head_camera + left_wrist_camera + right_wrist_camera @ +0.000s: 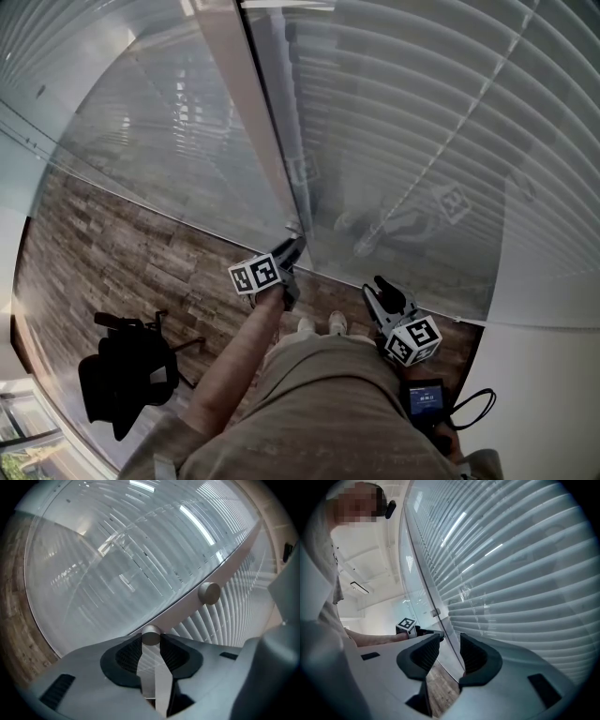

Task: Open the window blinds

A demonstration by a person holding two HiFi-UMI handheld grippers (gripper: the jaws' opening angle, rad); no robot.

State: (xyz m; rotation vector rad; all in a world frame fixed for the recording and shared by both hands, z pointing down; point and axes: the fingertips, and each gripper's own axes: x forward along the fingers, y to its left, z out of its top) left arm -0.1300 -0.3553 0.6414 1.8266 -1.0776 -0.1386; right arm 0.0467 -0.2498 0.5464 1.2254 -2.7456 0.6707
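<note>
White slatted blinds (450, 122) hang behind glass panes on both sides of a grey vertical frame post (253, 122). A small round metal knob (151, 635) sticks out of that post, and my left gripper (151, 643) is shut on it, one pad on each side. A second knob (209, 593) sits further along the post. In the head view the left gripper (292, 246) touches the post low down. My right gripper (380, 291) hangs to its right, close to the glass, and stands open (450, 644) with nothing between its jaws. The slats (520, 573) lie nearly flat against the pane.
A black office chair (127, 375) stands on the wood-look floor (122, 253) to the left. A small screen device (427, 398) with a cable hangs at the person's right hip. The person's left forearm (375, 638) reaches across to the post.
</note>
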